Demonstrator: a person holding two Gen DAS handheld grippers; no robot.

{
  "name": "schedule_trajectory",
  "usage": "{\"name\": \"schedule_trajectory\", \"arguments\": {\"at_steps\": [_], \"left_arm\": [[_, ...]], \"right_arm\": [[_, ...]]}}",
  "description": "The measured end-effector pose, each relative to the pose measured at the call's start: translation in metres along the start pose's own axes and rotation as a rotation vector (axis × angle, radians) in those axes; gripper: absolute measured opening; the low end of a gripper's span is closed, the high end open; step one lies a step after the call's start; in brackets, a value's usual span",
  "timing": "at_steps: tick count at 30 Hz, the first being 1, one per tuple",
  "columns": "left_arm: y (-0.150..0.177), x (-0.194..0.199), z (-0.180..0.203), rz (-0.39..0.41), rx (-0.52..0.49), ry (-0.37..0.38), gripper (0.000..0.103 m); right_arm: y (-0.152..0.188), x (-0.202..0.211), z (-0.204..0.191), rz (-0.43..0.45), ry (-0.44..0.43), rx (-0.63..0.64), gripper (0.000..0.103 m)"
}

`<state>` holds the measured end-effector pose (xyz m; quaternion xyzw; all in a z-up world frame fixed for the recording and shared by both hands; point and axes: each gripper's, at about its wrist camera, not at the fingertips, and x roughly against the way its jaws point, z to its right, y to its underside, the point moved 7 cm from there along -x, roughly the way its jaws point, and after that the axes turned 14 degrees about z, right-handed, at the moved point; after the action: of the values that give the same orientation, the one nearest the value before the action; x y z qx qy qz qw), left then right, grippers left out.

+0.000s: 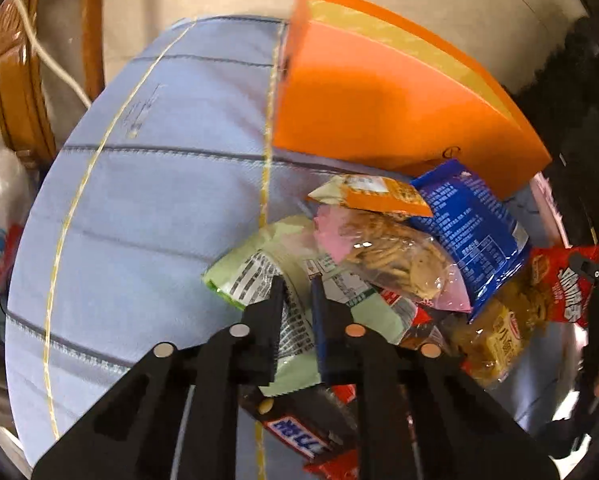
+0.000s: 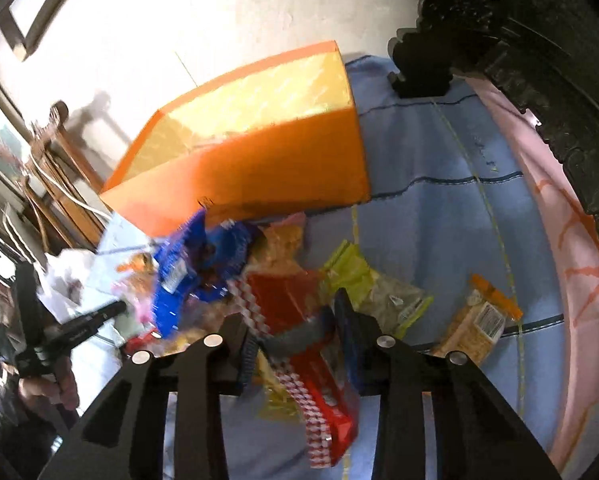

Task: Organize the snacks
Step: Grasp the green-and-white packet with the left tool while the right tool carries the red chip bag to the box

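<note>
A pile of snack packets lies on a blue cloth (image 1: 159, 200) in front of an open orange box (image 1: 363, 96), which also shows in the right wrist view (image 2: 267, 168). My left gripper (image 1: 297, 292) is shut on a pale green packet (image 1: 259, 264) at the pile's left edge. My right gripper (image 2: 295, 316) is shut on a red packet with a checked edge (image 2: 311, 392) and holds it above the pile. A blue packet (image 1: 471, 228), a clear bag of biscuits (image 1: 395, 260) and an orange-topped packet (image 1: 375, 194) lie close by.
A chocolate bar (image 1: 299, 432) lies under my left gripper. A yellow-green packet (image 2: 363, 280) and an orange-capped packet (image 2: 479, 320) lie to the right on the cloth. Dark carved furniture (image 2: 519, 40) stands at the back right. A wooden chair (image 1: 15, 68) is at the left.
</note>
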<state>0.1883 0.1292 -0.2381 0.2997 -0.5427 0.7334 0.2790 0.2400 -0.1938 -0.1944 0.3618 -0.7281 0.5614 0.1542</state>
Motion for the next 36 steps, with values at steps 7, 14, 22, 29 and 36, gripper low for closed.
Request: {"name": "schedule_trajectory", "arguments": {"at_steps": [7, 14, 22, 29, 36], "left_arm": [[0.004, 0.002, -0.003, 0.024, 0.033, 0.025, 0.010], [0.005, 0.004, -0.015, 0.005, -0.018, -0.054, 0.052], [0.018, -0.018, -0.018, -0.035, 0.048, -0.108, 0.099], [0.011, -0.018, -0.018, -0.028, 0.111, -0.055, 0.044], [0.011, 0.007, -0.010, -0.005, 0.143, 0.030, 0.034]], "right_arm": [[-0.009, 0.007, -0.002, 0.028, -0.030, -0.025, 0.035], [0.004, -0.001, 0.006, 0.002, 0.048, 0.112, 0.080], [0.038, -0.029, 0.035, -0.089, 0.164, 0.223, 0.096], [0.045, -0.022, 0.054, -0.074, 0.082, -0.061, 0.029], [0.037, 0.014, 0.047, 0.011, 0.026, -0.189, 0.026]]}}
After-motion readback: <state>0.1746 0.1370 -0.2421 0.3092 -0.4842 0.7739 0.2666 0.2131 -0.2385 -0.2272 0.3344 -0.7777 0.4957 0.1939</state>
